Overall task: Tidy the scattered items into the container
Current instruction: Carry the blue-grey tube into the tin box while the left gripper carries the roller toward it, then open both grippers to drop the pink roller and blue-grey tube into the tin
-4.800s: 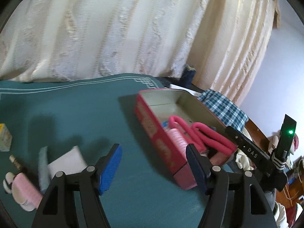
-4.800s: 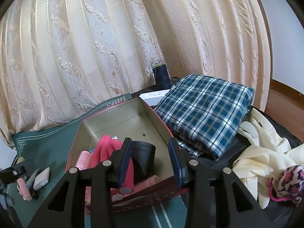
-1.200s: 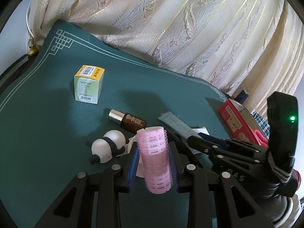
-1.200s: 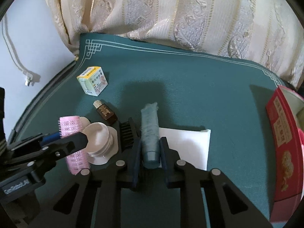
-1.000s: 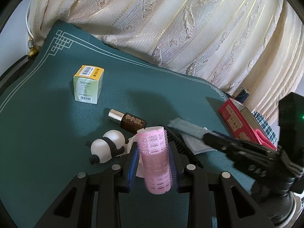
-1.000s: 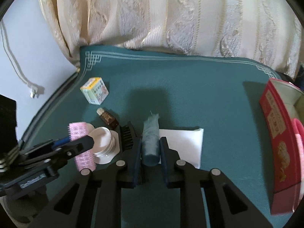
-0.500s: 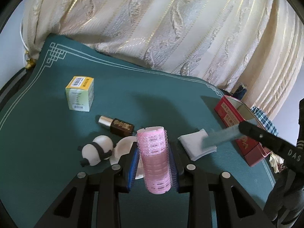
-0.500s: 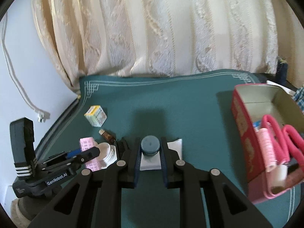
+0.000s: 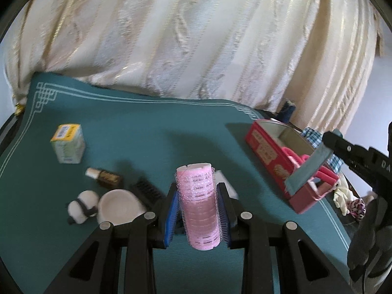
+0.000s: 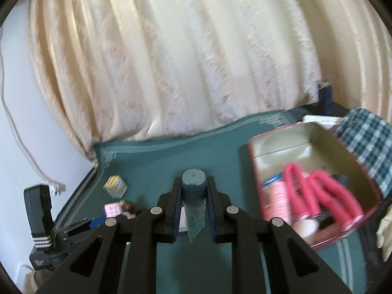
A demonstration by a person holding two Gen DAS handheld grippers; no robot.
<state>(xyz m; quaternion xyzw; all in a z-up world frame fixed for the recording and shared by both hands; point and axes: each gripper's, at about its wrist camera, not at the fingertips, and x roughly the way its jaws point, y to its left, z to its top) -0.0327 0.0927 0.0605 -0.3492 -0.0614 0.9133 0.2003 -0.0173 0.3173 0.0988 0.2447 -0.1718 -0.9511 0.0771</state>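
While the red tin is sitting on the green cloth holding pink loops, the left gripper is clamping a pink roller and the right gripper a blue tube beside it.

Cream striped curtain, teal tablecloth, pale wall, daylight

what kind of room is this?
Likely a home bedroom or dressing corner: cream curtains behind a teal cloth-covered table, folded plaid fabric beside a red tin, and a pink hair roller.
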